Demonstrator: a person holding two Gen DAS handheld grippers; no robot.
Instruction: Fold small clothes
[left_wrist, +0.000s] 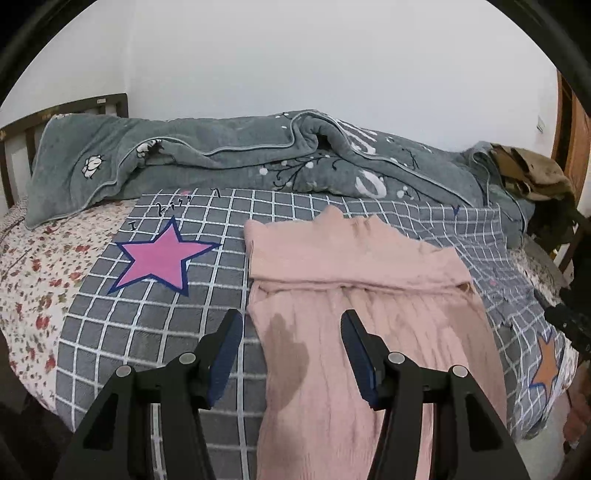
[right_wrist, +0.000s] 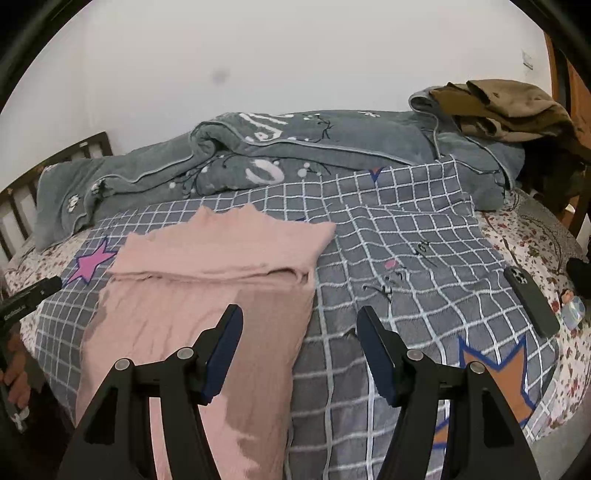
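A pink knitted garment (left_wrist: 354, 280) lies on the grey checked blanket (left_wrist: 155, 332), its far part folded back over itself, with a dark damp patch near the front. It also shows in the right wrist view (right_wrist: 207, 280). My left gripper (left_wrist: 291, 325) is open and empty, held above the garment's left edge. My right gripper (right_wrist: 299, 321) is open and empty, held above the garment's right edge. The left gripper's body (right_wrist: 26, 302) shows at the left of the right wrist view.
A rumpled grey-green quilt (left_wrist: 236, 158) lies along the back of the bed. Brown clothes (right_wrist: 513, 107) sit piled at the back right. A dark phone (right_wrist: 532, 299) lies on the floral sheet (right_wrist: 546, 258) at the right. A wooden headboard (left_wrist: 22, 140) stands at the left.
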